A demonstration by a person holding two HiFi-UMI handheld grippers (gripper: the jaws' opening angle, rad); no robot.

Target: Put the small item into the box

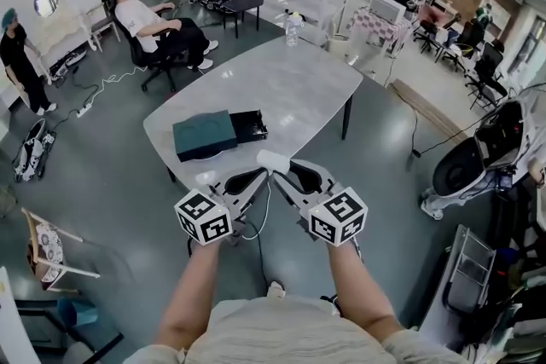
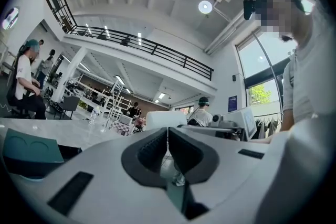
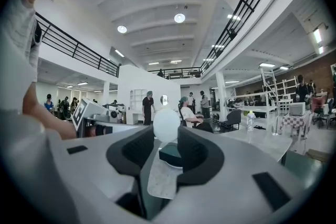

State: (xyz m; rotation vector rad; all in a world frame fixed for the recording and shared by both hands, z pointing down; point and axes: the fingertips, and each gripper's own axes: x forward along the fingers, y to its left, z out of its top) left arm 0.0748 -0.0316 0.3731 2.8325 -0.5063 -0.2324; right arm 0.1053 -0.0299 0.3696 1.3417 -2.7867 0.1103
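A dark teal box lid lies on the grey table, with the open black box touching its right side. My right gripper hovers at the table's near edge, shut on a small white rounded item. In the right gripper view the white item sits between the pads, and the teal lid shows beyond them. My left gripper is beside the right one, its jaws pressed together with nothing in them. The left gripper view shows the lid at the left.
A clear water bottle stands at the table's far end. A seated person and a chair are beyond the table. A white cable runs over the floor on the left, and white machines stand on the right.
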